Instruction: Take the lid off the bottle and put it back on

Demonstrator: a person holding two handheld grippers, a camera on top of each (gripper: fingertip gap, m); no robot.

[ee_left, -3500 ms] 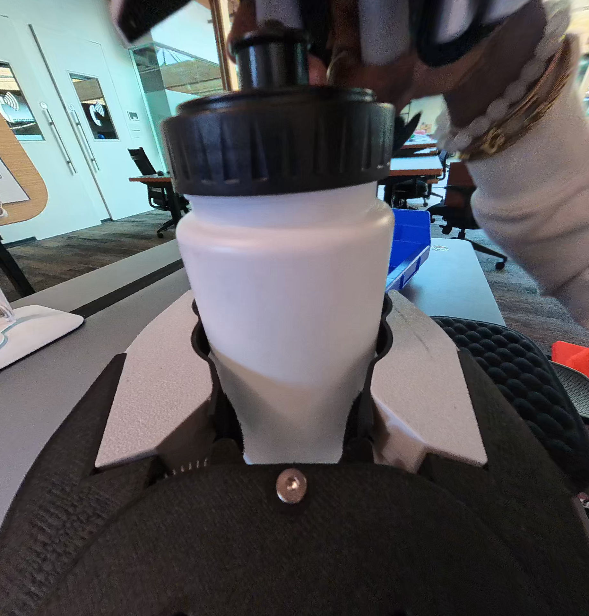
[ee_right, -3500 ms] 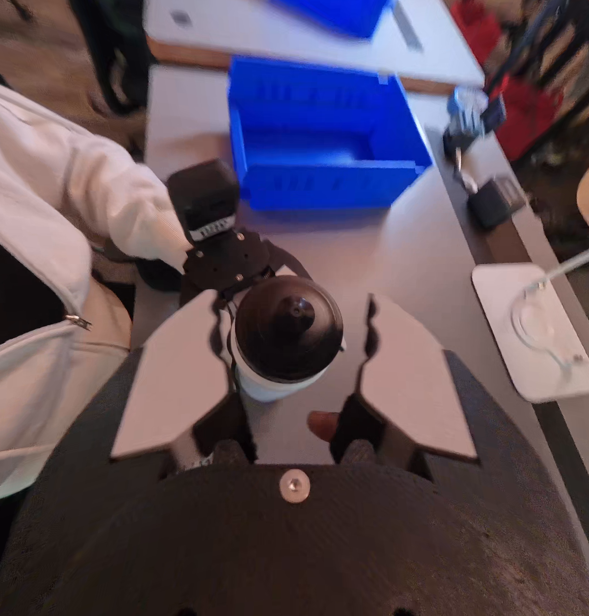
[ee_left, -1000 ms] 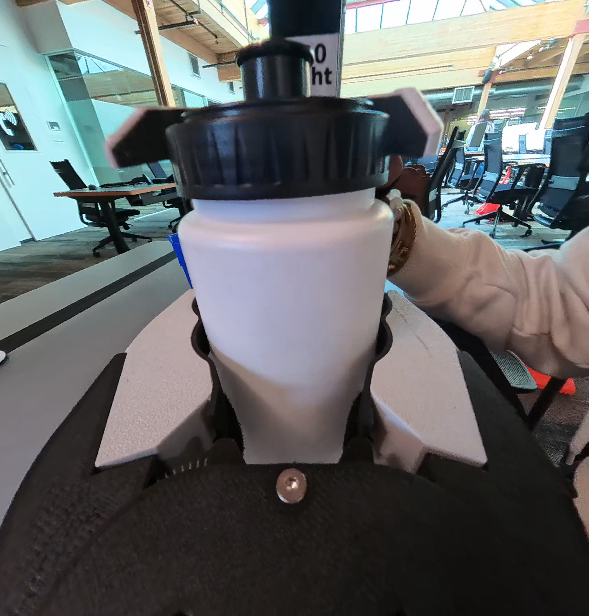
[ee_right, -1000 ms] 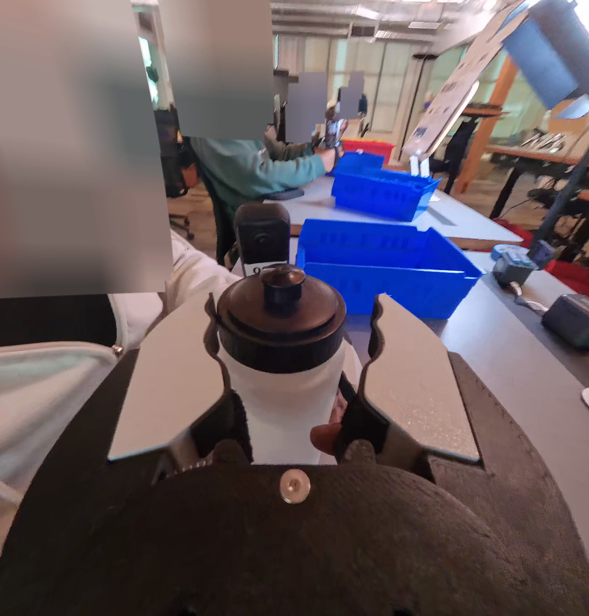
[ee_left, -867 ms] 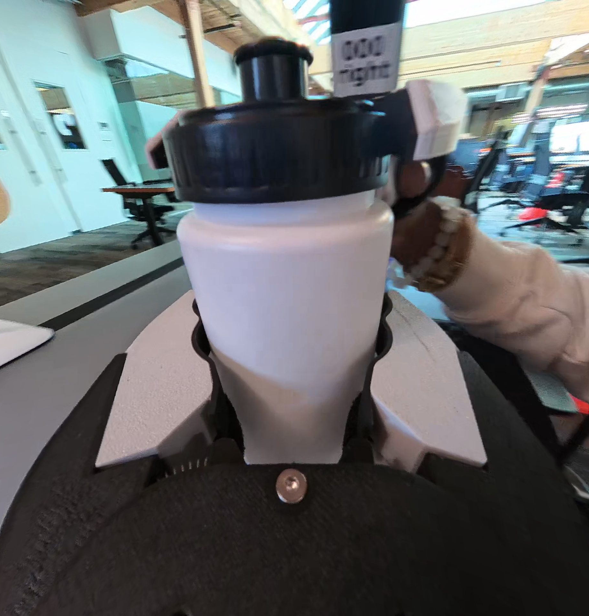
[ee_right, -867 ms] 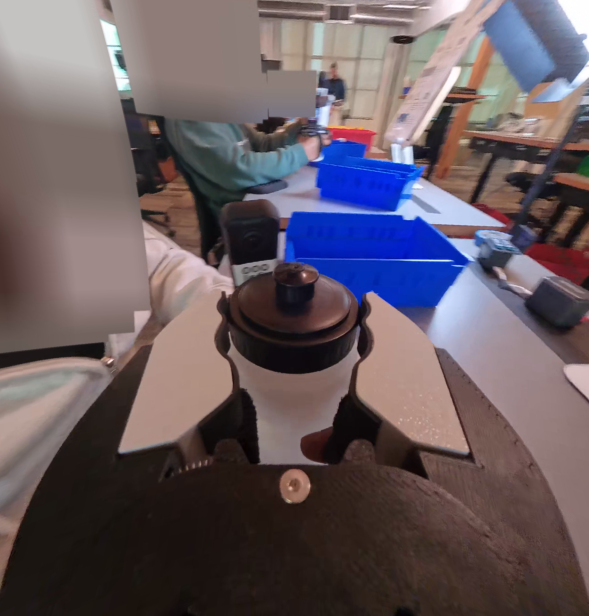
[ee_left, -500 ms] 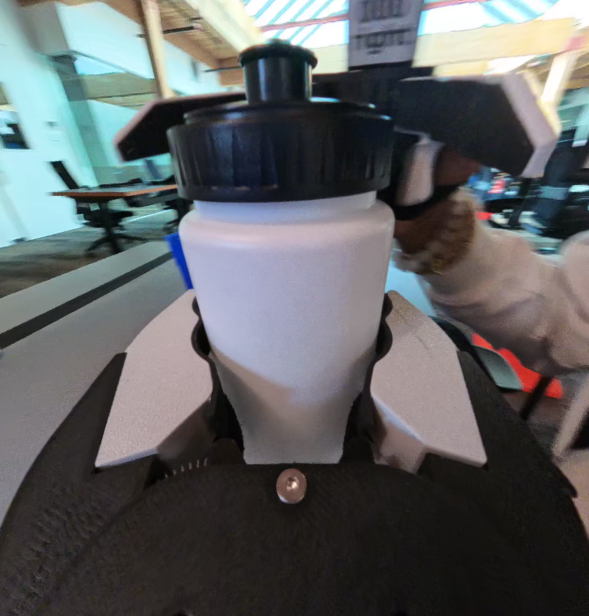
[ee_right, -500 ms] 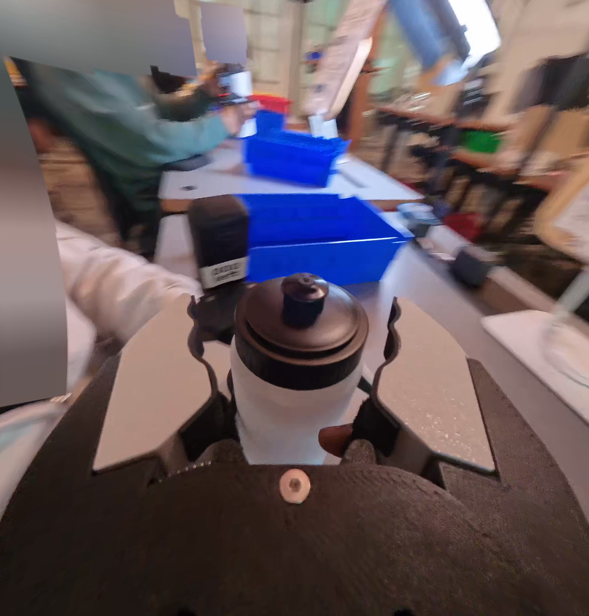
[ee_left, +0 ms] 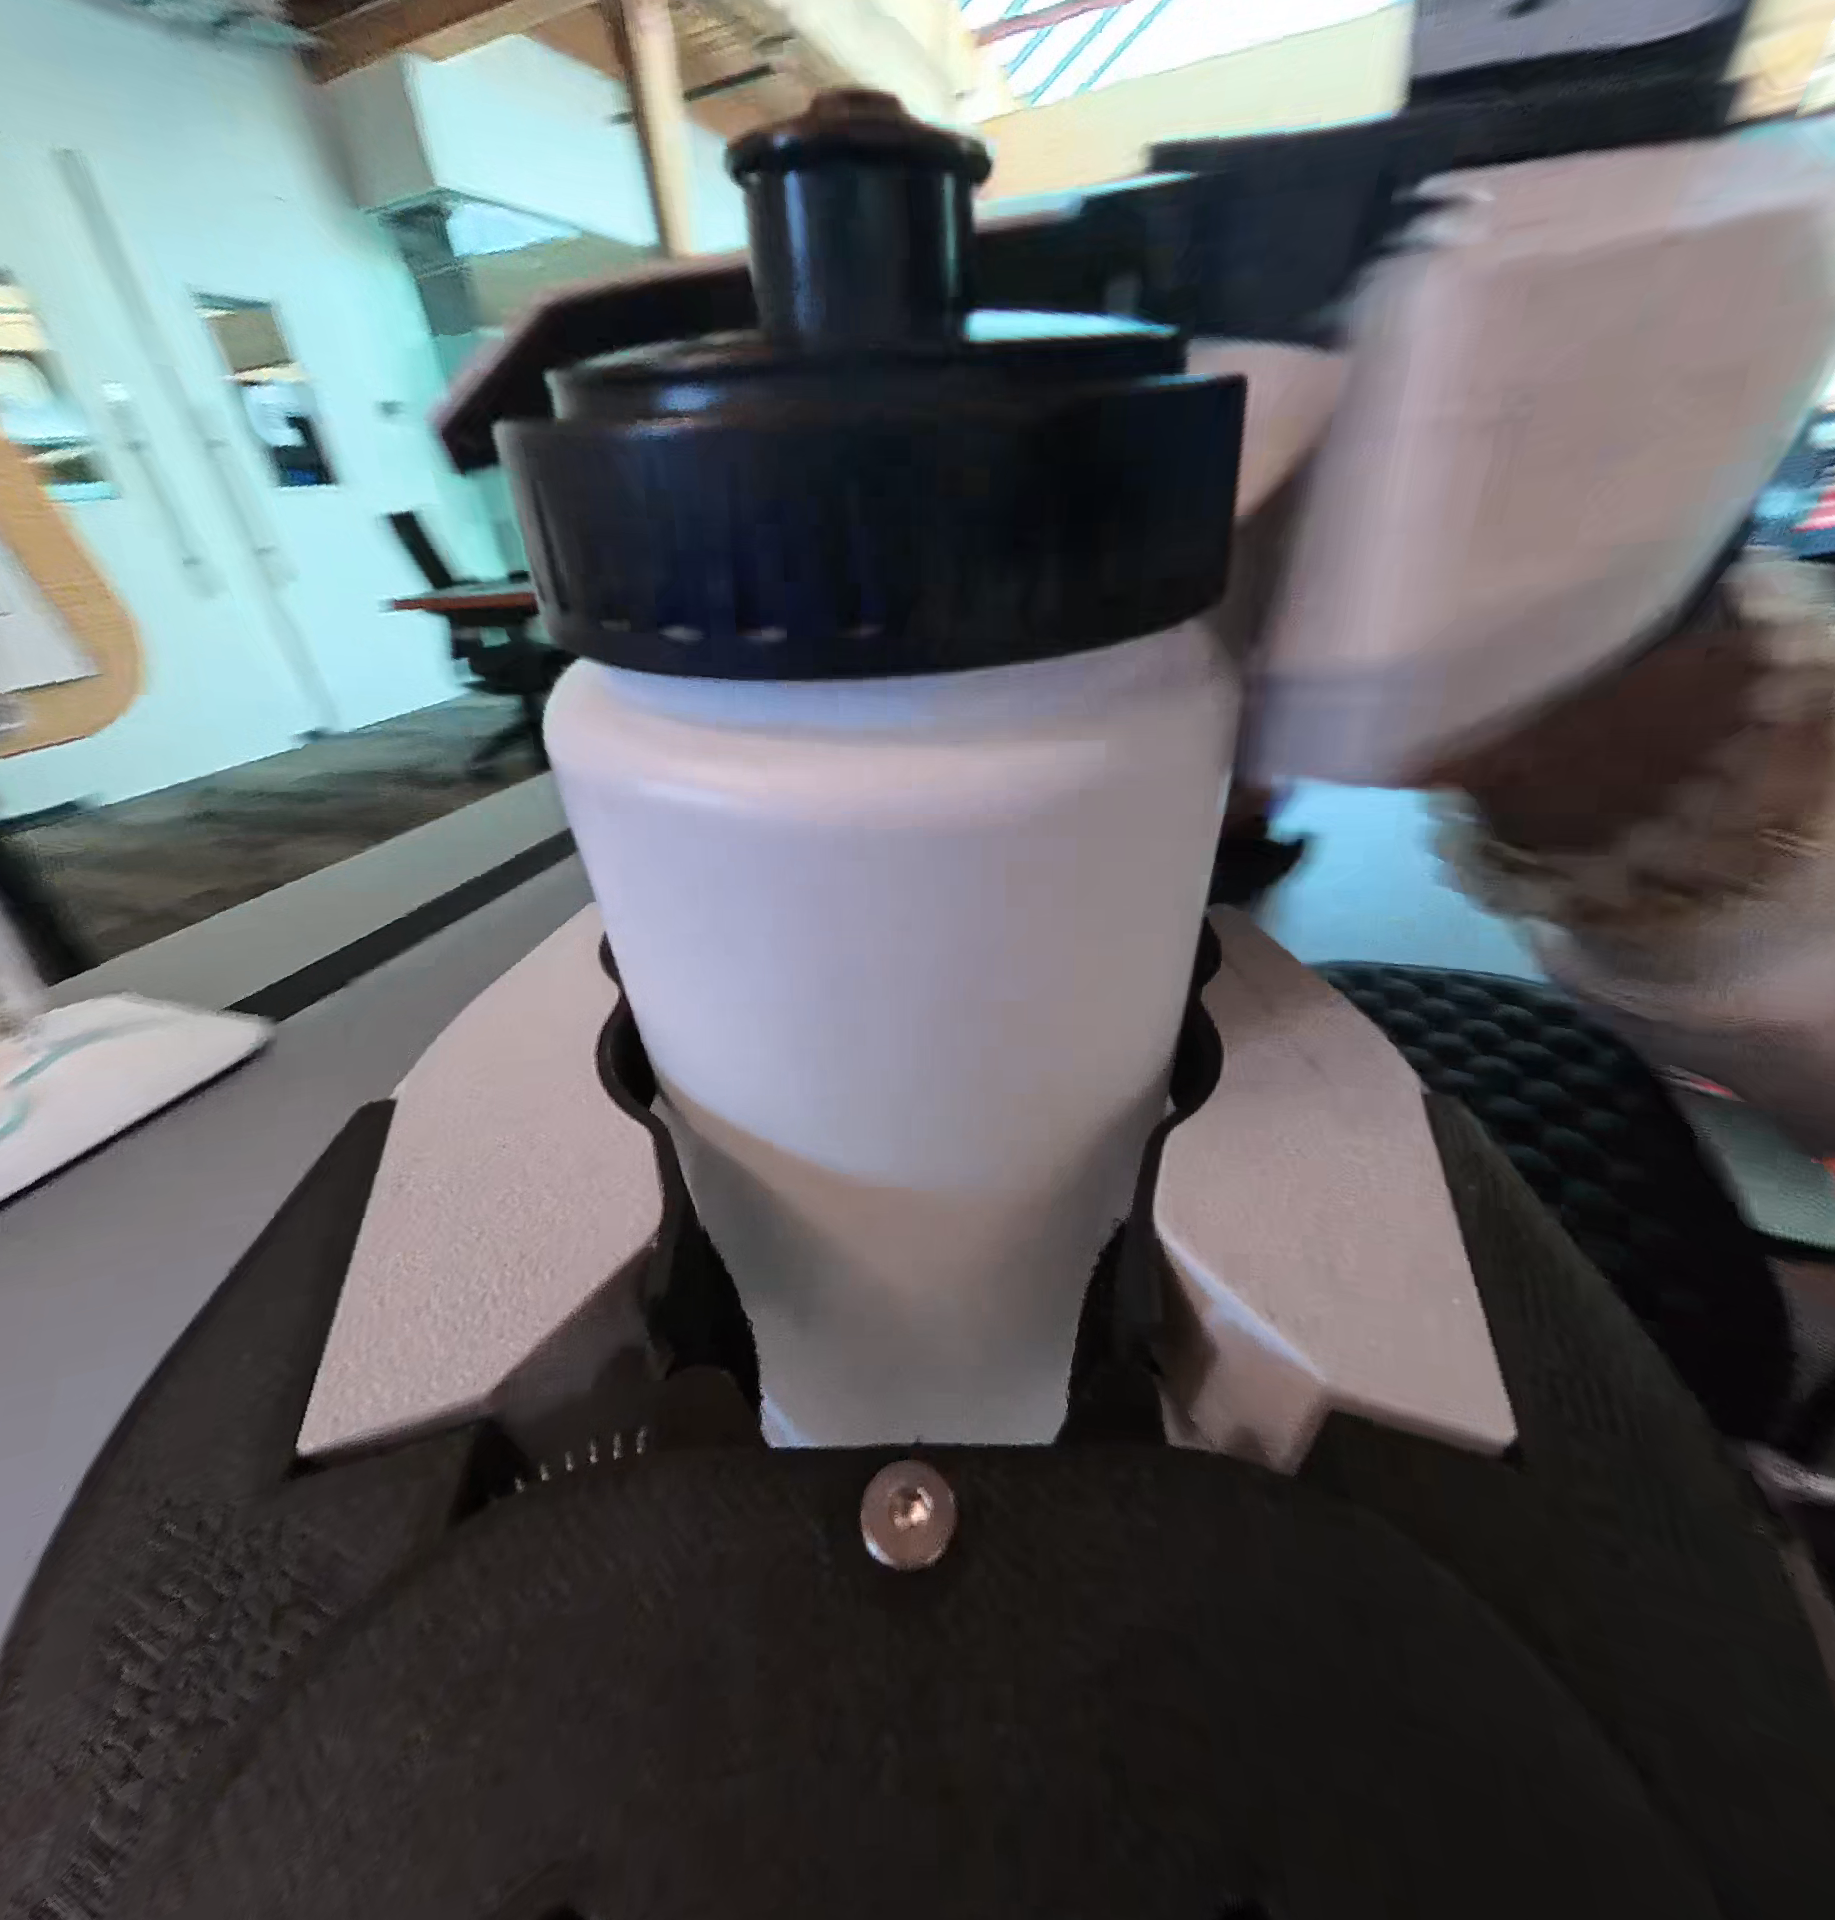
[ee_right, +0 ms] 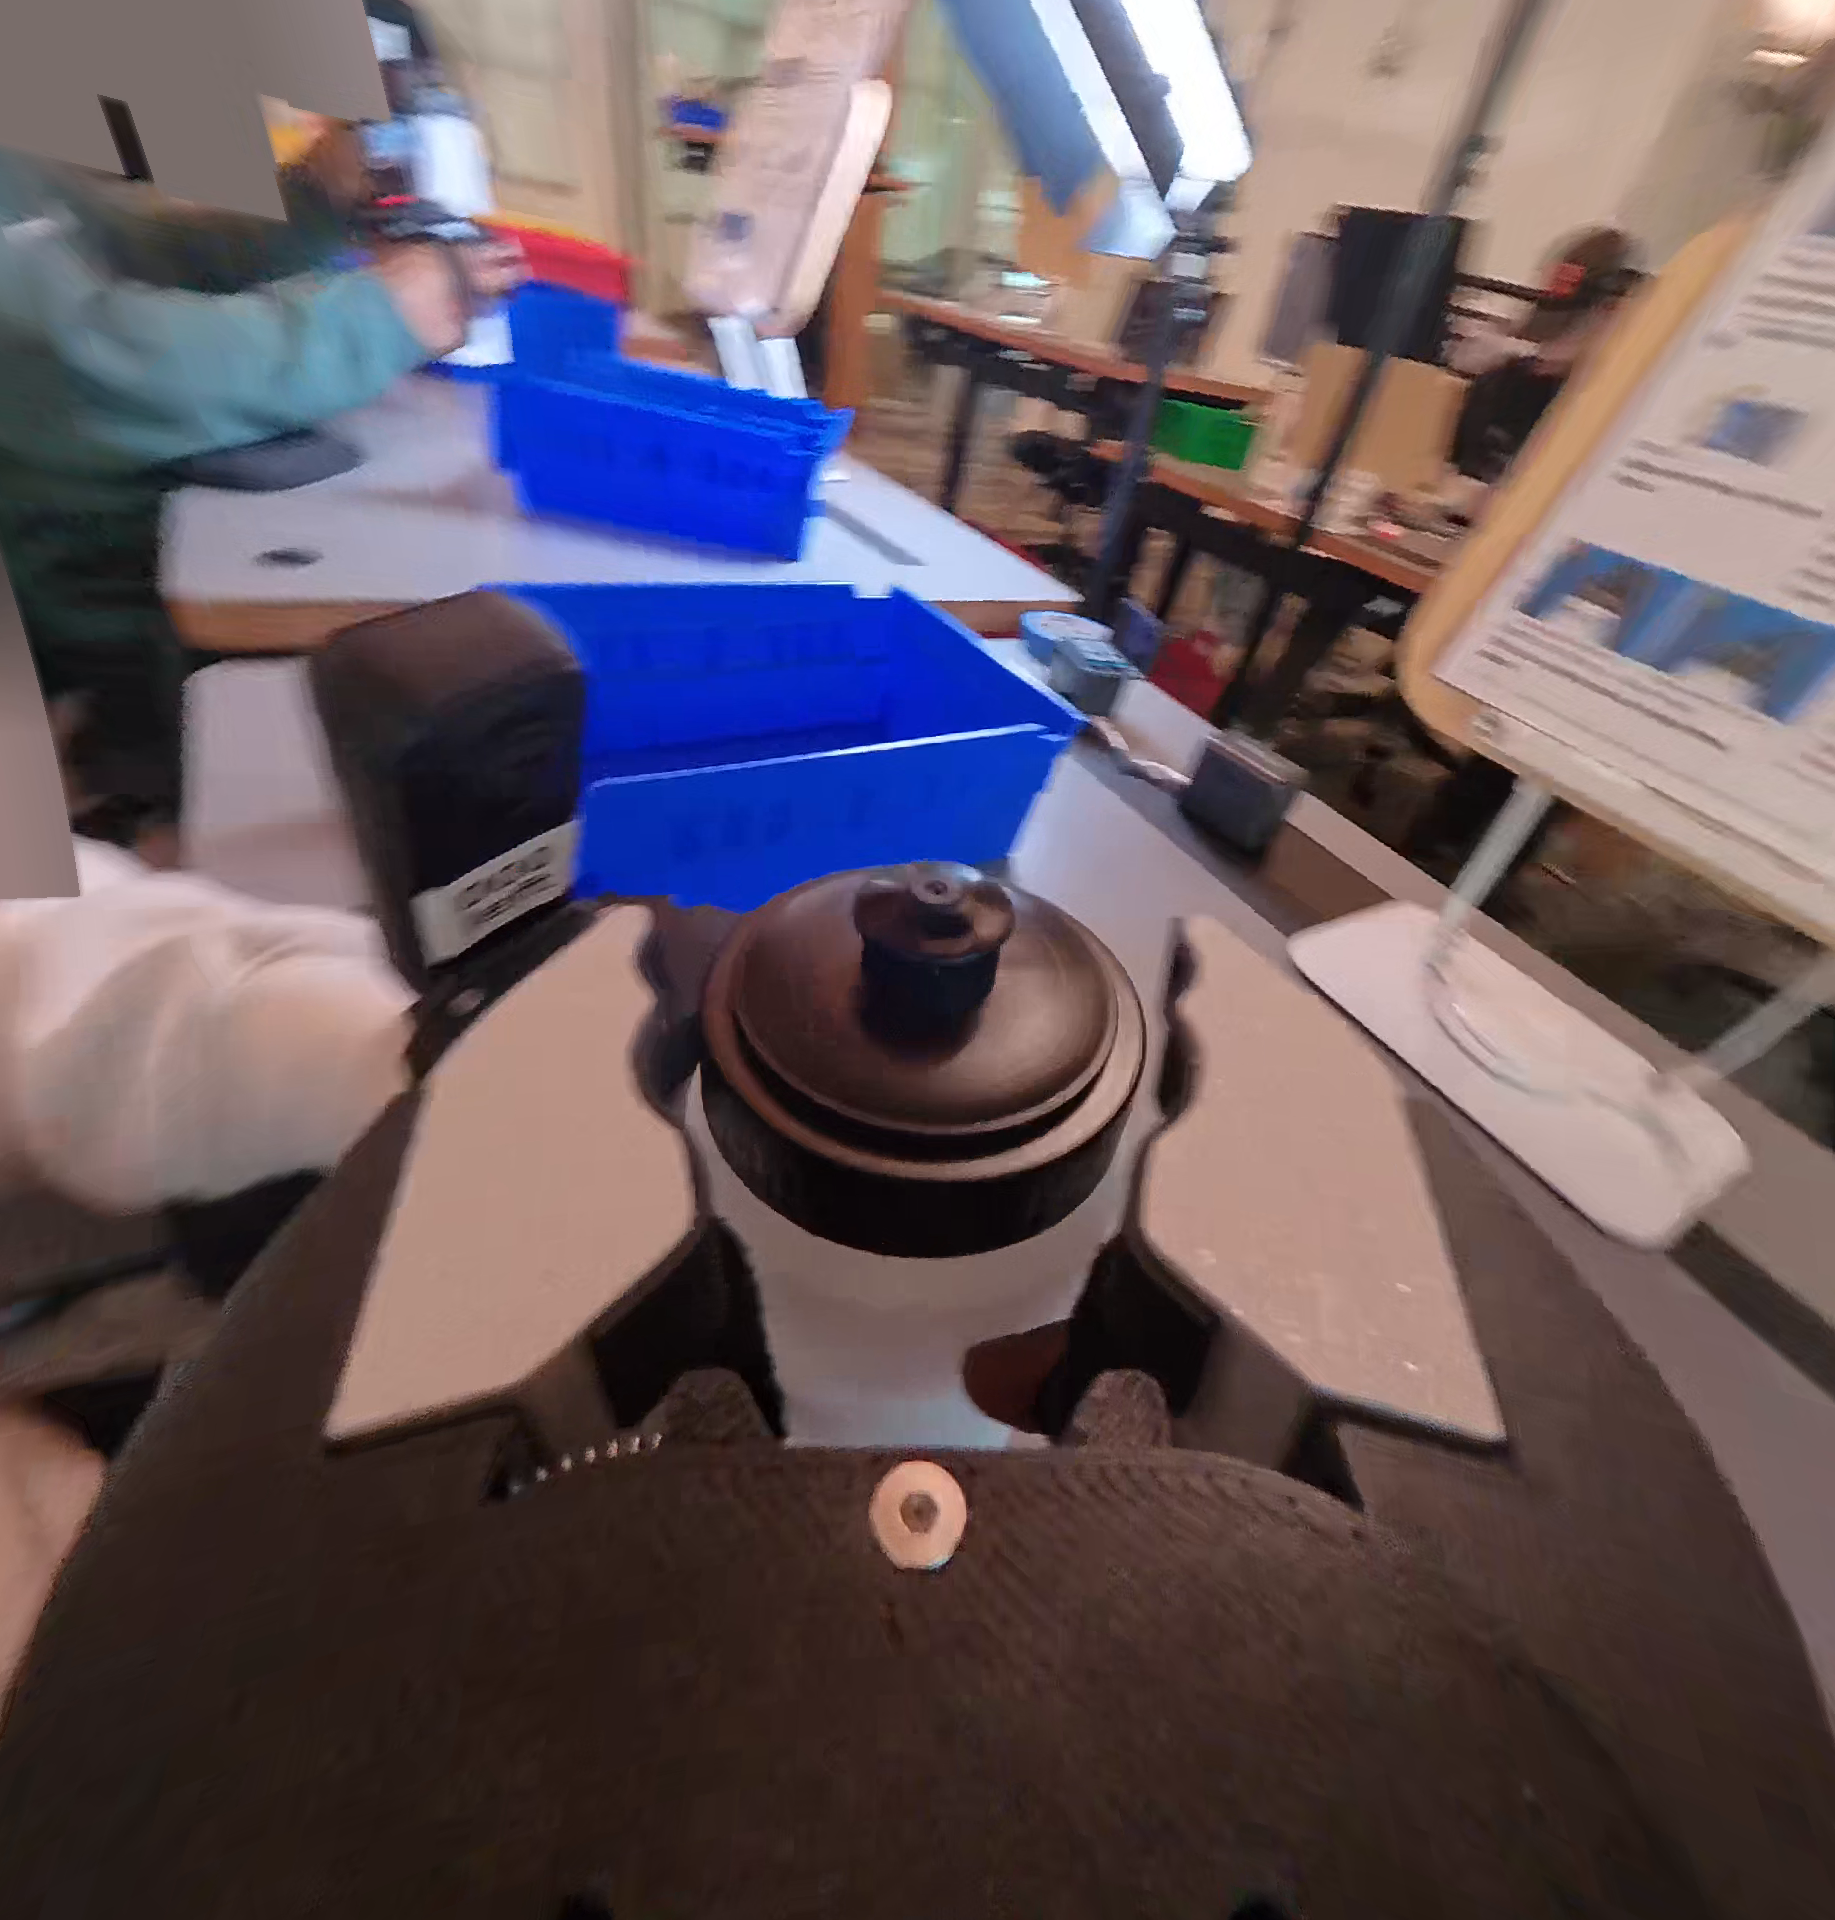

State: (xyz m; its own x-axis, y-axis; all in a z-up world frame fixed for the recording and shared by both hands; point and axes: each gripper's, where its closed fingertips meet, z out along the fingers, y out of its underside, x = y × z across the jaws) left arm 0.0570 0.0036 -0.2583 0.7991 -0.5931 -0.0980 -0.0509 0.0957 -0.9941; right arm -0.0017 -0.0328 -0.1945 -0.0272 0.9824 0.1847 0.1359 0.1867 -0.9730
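Between the two fingers of the left gripper [ee_left: 908,1049], the white bottle [ee_left: 897,925] is standing upright, squeezed tight above the grey desk [ee_right: 1121,852]. Its black lid [ee_right: 918,1060] is sitting on top. Half a second ago the right gripper [ee_right: 908,1023] was spread wider; now its fingers are closing in beside the lid, with small gaps showing. A blue bin [ee_right: 799,748] is waiting behind.

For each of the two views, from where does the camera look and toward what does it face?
Left wrist view: sits on the left gripper, level, facing the white bottle it clamps; a sleeve shows at right.
Right wrist view: sits on the right gripper, above the black lid, facing down and forward toward the blue bin; its fingers flank the lid without touching.
Shared: bottle, lid, both grippers.
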